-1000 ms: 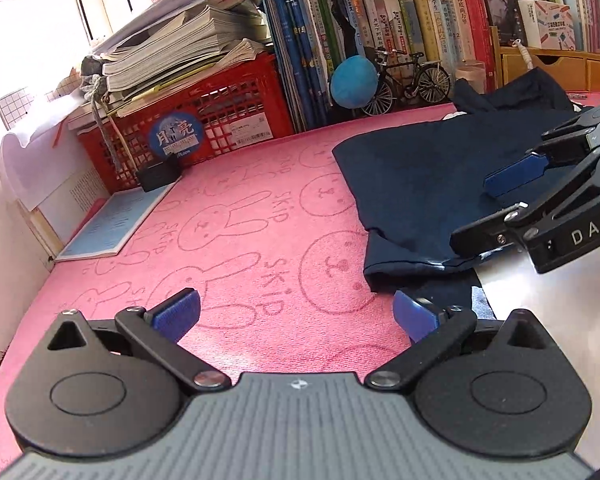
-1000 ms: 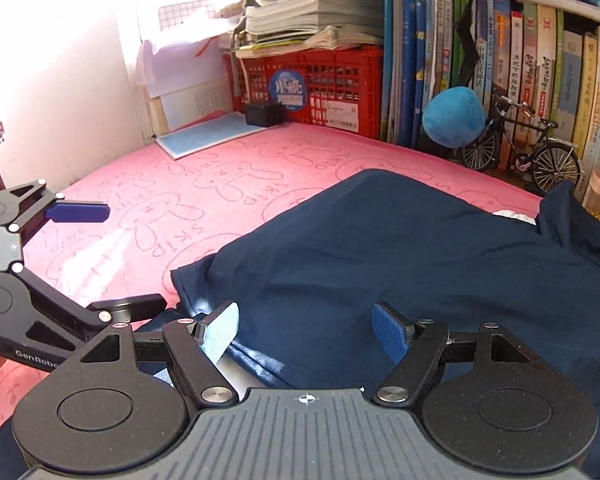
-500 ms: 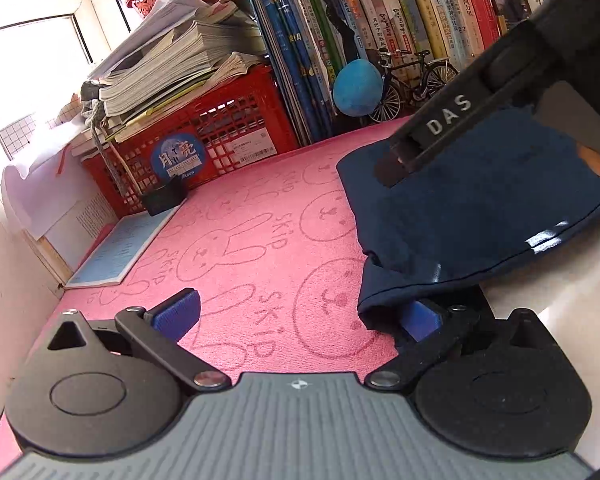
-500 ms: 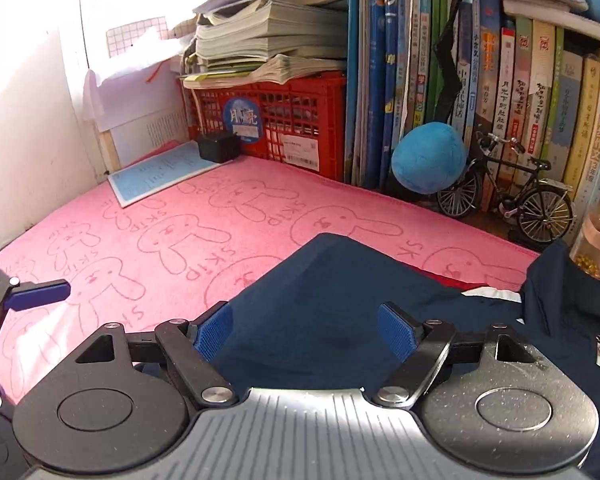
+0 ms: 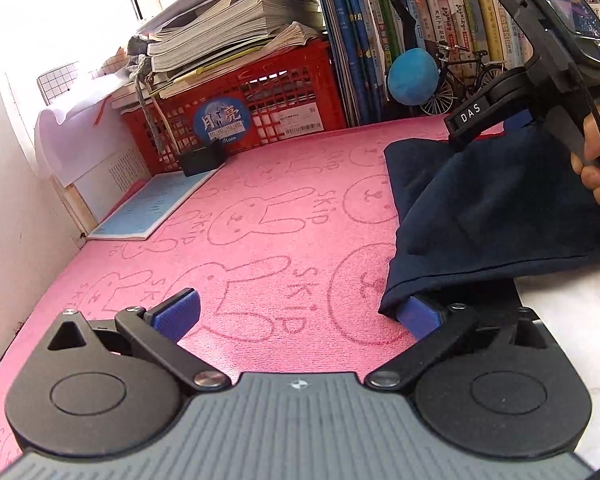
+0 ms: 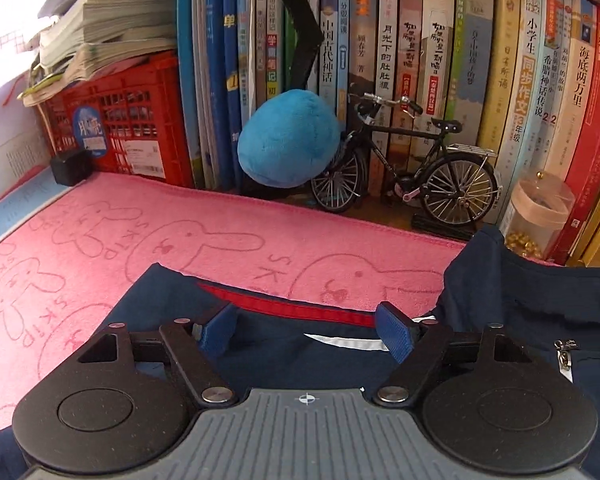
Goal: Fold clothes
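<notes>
A navy garment lies on the pink bunny mat at the right. Its near corner drapes over the right fingertip of my left gripper, which is open over bare mat. My right gripper hovers over the garment near its red stripe and white label. Its jaws are wide and closing, with cloth lying between them but not pinched. In the left wrist view its DAS-marked housing and the person's hand are above the cloth.
A red crate stacked with papers and a row of books line the back. A blue plush ball, a model bicycle and a jar stand at the mat's far edge. A blue booklet lies at the left.
The right gripper has travelled across the garment toward the bookshelf, from the hem to the collar end. The garment's near corner now rests on the left gripper's right finger.
</notes>
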Motion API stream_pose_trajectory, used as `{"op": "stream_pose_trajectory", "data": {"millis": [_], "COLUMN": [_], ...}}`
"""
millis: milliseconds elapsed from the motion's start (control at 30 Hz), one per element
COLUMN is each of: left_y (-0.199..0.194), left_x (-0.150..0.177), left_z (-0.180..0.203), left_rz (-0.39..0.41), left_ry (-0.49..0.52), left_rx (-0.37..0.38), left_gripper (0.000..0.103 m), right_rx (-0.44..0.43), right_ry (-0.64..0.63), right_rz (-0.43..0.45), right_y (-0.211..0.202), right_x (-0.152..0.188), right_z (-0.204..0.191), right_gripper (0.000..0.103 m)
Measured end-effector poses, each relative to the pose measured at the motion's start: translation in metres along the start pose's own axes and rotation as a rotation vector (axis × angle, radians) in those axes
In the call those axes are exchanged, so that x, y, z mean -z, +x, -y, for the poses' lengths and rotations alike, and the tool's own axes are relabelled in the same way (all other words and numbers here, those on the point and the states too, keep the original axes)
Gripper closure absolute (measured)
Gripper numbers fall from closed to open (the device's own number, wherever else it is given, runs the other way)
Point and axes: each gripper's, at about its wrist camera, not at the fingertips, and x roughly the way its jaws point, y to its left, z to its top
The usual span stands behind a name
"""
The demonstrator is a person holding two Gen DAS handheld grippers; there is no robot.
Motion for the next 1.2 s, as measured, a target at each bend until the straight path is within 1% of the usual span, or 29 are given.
{"op": "stream_pose_trajectory", "data": {"millis": [33, 67, 133, 200, 233, 267, 300, 333, 367, 400, 433, 500, 533, 600, 667, 733, 833, 867, 933, 967, 1000, 1033, 1067, 1133, 1167, 1200], "left_y": [-0.001, -0.002, -0.002, -0.002, -0.001, -0.001, -0.001, 0.000, 0.000, 0.000, -0.001, -0.001, -0.002, -0.002, -0.001, 0.000, 0.001, 0.001, -0.001, -0.002, -0.003, -0.006, -0.009, -0.016, -0.019, -0.021], "left_x": [0.000, 0.000, 0.000, -0.001, -0.001, -0.001, -0.001, -0.001, -0.001, -0.001, -0.001, -0.001, -0.002, -0.002, -0.002, -0.003, 0.001, 0.004, 0.010, 0.013, 0.015, 0.016, 0.017, 0.015, 0.014, 0.012], "left_z": [0.002, 0.003, 0.003, 0.002, 0.002, 0.001, 0.000, 0.000, 0.001, 0.001, 0.002, 0.003, 0.004, 0.003, 0.001, -0.004, -0.016, -0.022, -0.033, -0.038, -0.042, -0.044, -0.046, -0.041, -0.038, -0.032], "left_rz": [0.004, 0.005, 0.006, 0.003, 0.002, 0.000, 0.000, -0.001, 0.000, 0.000, 0.002, 0.004, 0.005, 0.005, 0.003, -0.003, -0.027, -0.045, -0.080, -0.095, -0.107, -0.116, -0.124, -0.112, -0.100, -0.087], "left_ry": [0.009, 0.013, 0.014, 0.008, 0.004, 0.001, -0.001, -0.002, -0.002, 0.000, 0.003, 0.009, 0.010, 0.008, 0.000, -0.021, -0.061, -0.090, -0.144, -0.168, -0.178, -0.178, -0.175, -0.128, -0.099, -0.066], "left_rx": [-0.005, -0.009, -0.009, -0.004, 0.000, 0.003, 0.005, 0.006, 0.006, 0.005, 0.003, 0.001, 0.000, 0.003, 0.016, 0.055, 0.128, 0.152, 0.196, 0.215, 0.225, 0.228, 0.229, 0.206, 0.195, 0.188], "left_gripper": [0.000, 0.000, 0.000, 0.000, 0.000, 0.000, 0.000, 0.000, 0.000, 0.000, 0.000, 0.000, 0.000, 0.000, 0.000, 0.000, 0.000, 0.000, 0.000, 0.000, 0.000, 0.000, 0.000, 0.000, 0.000, 0.000], "right_rx": [-0.048, -0.124, -0.193, -0.163, -0.147, -0.129, -0.100, -0.038, 0.005, -0.024, -0.062, -0.196, -0.229, -0.277, -0.313, -0.334, -0.234, -0.200, -0.122, -0.052, 0.013, 0.057, 0.090, 0.061, 0.047, 0.054], "right_ry": [-0.032, -0.096, -0.226, -0.312, -0.341, -0.312, -0.251, -0.173, -0.106, -0.079, -0.059, -0.075, -0.105, -0.142, -0.143, -0.141, -0.240, -0.264, -0.242, -0.202, -0.166, -0.150, -0.139, -0.184, -0.221, -0.280], "right_rz": [0.015, 0.026, 0.019, 0.005, -0.001, -0.002, -0.012, -0.029, -0.038, -0.015, 0.007, 0.030, 0.021, 0.001, -0.019, -0.045, -0.064, -0.068, -0.062, -0.068, -0.069, -0.049, -0.028, 0.027, 0.050, 0.060], "right_y": [-0.006, -0.012, -0.013, 0.005, 0.015, 0.027, 0.036, 0.046, 0.052, 0.046, 0.039, 0.019, 0.011, -0.006, -0.024, -0.043, -0.068, -0.076, -0.093, -0.100, -0.108, -0.118, -0.129, -0.155, -0.167, -0.175], "right_x": [0.000, 0.001, 0.001, -0.002, -0.004, -0.012, -0.021, -0.031, -0.039, -0.040, -0.041, -0.035, -0.029, -0.016, 0.001, 0.022, 0.053, 0.063, 0.073, 0.075, 0.078, 0.081, 0.085, 0.099, 0.107, 0.115], "right_z": [-0.005, -0.014, -0.037, -0.052, -0.057, -0.052, -0.044, -0.036, -0.028, -0.022, -0.016, -0.008, -0.008, -0.004, 0.005, 0.017, 0.030, 0.037, 0.068, 0.085, 0.101, 0.112, 0.122, 0.127, 0.126, 0.121], "right_gripper": [0.027, 0.027, 0.027, 0.027, 0.022, 0.013, 0.010, 0.011, 0.019, 0.023, 0.024, 0.021, 0.019, 0.019, 0.012, 0.011, 0.010, 0.000, 0.000, 0.000, 0.001, 0.003, 0.003, 0.003, 0.003, 0.002]}}
